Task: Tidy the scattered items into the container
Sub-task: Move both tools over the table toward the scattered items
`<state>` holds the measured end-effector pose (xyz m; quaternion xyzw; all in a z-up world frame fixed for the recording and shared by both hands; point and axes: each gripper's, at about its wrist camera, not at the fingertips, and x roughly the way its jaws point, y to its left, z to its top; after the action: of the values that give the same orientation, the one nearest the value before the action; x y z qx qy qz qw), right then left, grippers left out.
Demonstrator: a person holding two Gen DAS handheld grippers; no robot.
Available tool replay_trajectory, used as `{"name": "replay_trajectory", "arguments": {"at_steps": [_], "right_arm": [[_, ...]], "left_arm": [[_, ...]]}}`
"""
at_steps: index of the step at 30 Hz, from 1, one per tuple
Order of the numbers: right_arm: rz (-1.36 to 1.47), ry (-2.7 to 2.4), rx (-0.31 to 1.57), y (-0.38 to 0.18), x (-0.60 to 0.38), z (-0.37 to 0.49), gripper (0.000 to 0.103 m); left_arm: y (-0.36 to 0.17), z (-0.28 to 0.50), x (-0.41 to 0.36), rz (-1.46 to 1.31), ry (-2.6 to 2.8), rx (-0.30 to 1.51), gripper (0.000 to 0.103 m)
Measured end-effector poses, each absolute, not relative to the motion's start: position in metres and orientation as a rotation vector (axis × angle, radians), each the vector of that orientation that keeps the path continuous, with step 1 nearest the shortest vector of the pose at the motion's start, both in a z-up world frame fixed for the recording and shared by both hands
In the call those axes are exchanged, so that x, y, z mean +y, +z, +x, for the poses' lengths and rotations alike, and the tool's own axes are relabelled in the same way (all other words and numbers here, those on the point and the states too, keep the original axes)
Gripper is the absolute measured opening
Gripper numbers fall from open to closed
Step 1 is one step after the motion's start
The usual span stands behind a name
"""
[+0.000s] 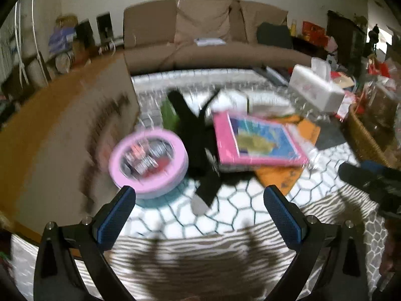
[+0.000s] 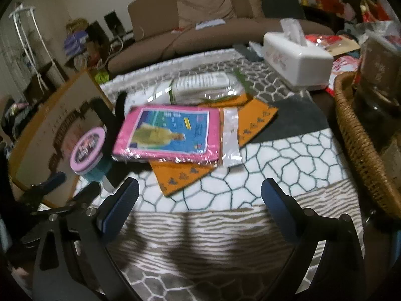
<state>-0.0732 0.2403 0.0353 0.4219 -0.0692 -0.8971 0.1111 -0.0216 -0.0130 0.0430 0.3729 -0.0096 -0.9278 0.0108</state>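
We hold our left tongs [image 1: 199,197] wide open, and nothing is between the blue pads [image 1: 116,212]. Our right tongs [image 2: 199,190] are wide open too, and they hold nothing. Both point down at a soft patchwork blanket with white stone shapes and wavy brown stripes [image 2: 275,160].

Just past the left finger of our left tongs sits a round pink tin with a clear lid [image 1: 149,161], on top of something teal. We cannot tell if the finger touches it, because the picture is blurry there. A floppy black thing [image 1: 198,135] lies right behind the tin, straight ahead of the left tongs.

Ahead of our right tongs, and a little to the left, lies a flat pink packet with a blue picture, wrapped in shiny plastic [image 2: 170,131]. It rests on orange cloth with small dark shapes [image 2: 180,175]. A dark grey mat [image 2: 295,118] lies past the cloth, to the right.

Farther on is a clear plastic box with a white label [image 2: 205,85]. To the left of everything stands a big brown cardboard box [image 2: 50,135]. To the right of our right tongs is a brown woven wicker basket [image 2: 358,135].

Far off, a white tissue box [image 2: 298,60] sits ahead and to the right. Behind it all is a brown sofa [image 2: 208,12].
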Motion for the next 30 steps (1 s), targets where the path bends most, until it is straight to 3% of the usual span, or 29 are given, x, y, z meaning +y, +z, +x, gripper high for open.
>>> {"name": "replay_trajectory", "arguments": {"at_steps": [11,14,22,30], "right_arm": [[1.202,-2.713,-0.102,0.103,0.230,-0.031,0.098],[1.170,-2.723,-0.080,0.123,0.228,-0.011,0.098],[1.152,-2.728,-0.081,0.159,0.230,0.028,0.103],[1.120,-2.692,0.019,0.192,0.210,0.042,0.103]], "left_arm": [[0.130,0.022,-0.031,1.066,-2.914,0.069,0.103],[0.134,0.031,-0.032,1.149,-2.912,0.111,0.103],[0.132,0.065,-0.022,1.160,-2.903,-0.020,0.103],[0.150,0.087,-0.063,1.122,-2.895,0.023,0.103]]}}
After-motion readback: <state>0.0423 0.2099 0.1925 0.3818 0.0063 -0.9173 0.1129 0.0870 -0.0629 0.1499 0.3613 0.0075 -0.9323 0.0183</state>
